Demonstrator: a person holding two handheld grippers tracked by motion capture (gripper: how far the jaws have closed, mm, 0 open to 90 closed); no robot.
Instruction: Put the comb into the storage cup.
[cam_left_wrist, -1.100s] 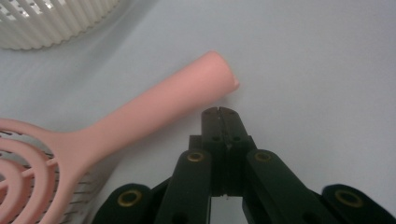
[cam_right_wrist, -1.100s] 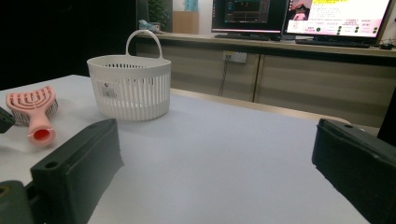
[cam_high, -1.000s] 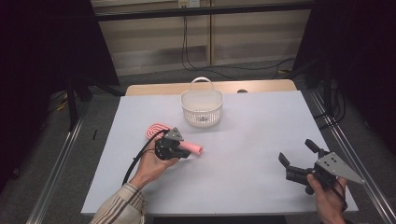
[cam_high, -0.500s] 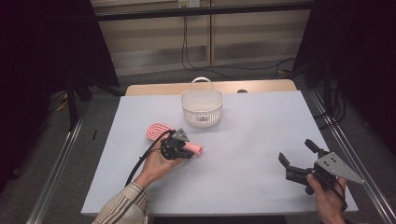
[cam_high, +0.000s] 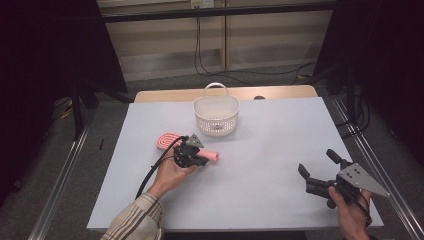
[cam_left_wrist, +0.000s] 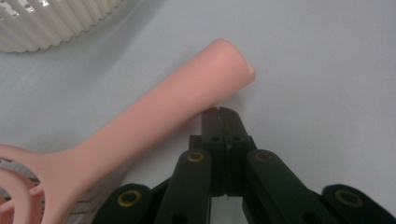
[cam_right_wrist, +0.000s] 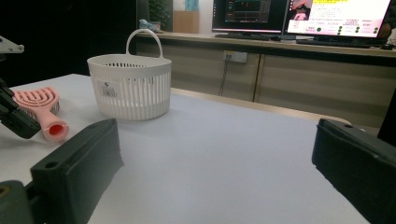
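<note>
A pink hairbrush (cam_high: 167, 140) lies flat on the white table, left of centre, its handle (cam_left_wrist: 177, 107) pointing right. My left gripper (cam_high: 202, 160) rests on the table right beside that handle. Its jaws are shut on each other with nothing between them, and the tips (cam_left_wrist: 222, 114) sit just under the handle's end. A white slatted basket (cam_high: 216, 115) with a loop handle stands upright behind the brush. My right gripper (cam_high: 316, 162) hovers near the front right corner, open wide and empty. In the right gripper view, the basket (cam_right_wrist: 130, 86) and brush (cam_right_wrist: 39, 109) lie far ahead to the left.
The table (cam_high: 270, 145) is bare between the two grippers and to the right of the basket. A metal frame rail (cam_high: 360, 145) runs along the table's right side. A cable (cam_high: 150, 175) trails from the left gripper toward the front.
My left gripper has crept slightly to the right along the brush handle. The right gripper, brush and basket have stayed where they were.
</note>
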